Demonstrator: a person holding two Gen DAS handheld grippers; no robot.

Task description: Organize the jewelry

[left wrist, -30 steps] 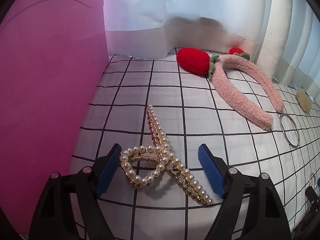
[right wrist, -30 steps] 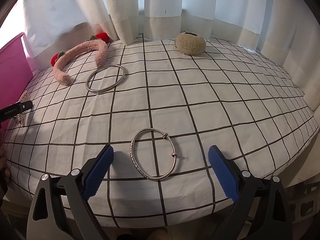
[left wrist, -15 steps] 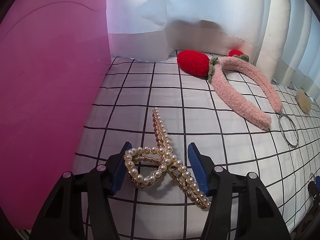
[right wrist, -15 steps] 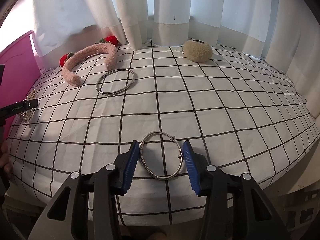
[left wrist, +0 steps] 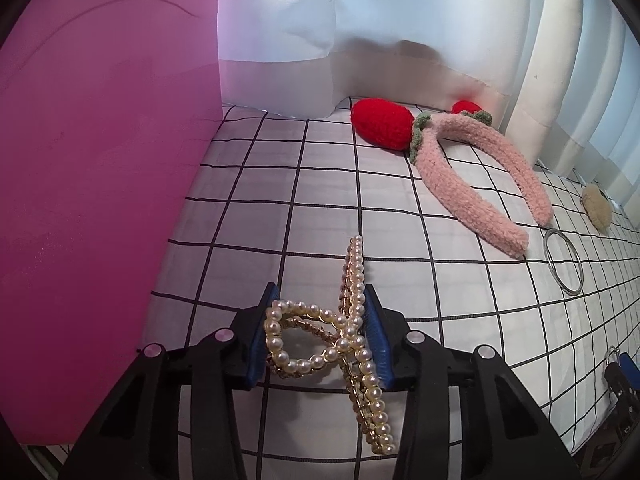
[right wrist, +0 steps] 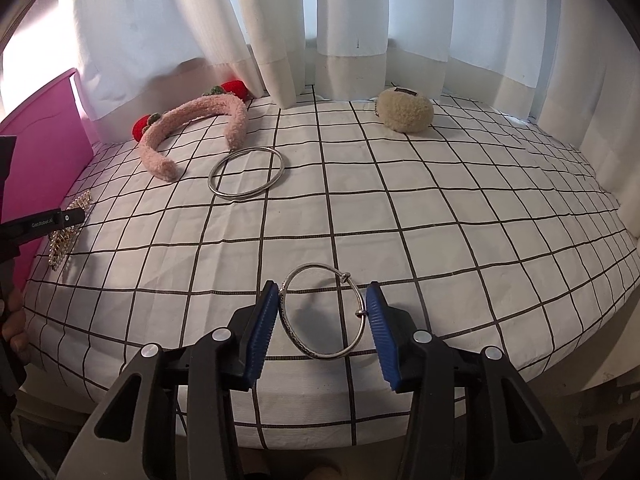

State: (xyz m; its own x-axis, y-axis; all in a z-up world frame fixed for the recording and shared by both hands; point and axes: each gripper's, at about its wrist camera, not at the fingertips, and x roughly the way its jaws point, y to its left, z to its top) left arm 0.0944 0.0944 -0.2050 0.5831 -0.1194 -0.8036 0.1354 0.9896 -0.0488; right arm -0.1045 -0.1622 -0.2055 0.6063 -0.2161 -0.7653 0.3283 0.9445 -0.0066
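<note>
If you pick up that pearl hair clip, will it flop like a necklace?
Probably not. The pearl hair clip keeps its looped shape on a gold frame between the left gripper pads, so it looks stiff. The round pearls may slip, and could chip if squeezed hard.

the pearl clip (left wrist: pixel 344 344) lies on the bench (right wrist: pixel 400 216) at its 9 o'clock edge, just beside the bin wall (left wrist: pixel 100 200), with the left hand-held gripper (left wrist: pixel 320 332) around it, pads touching both sides. at 11 o'clock from the clip the headband (right wrist: pixel 192 128) lies near the curtain (right wrist: pixel 352 8) at the back. the plain bangle (right wrist: pixel 246 174) lies just in front of the headband's end, at its 5 o'clock. the fuzzy pouch (right wrist: pixel 404 110) sits at the back, well apart, at 2 o'clock from the plain bangle. the beaded bangle (right wrist: pixel 324 312) lies near the front edge, at 6 o'clock, between the pads of the right hand-held gripper (right wrist: pixel 322 320).
</note>
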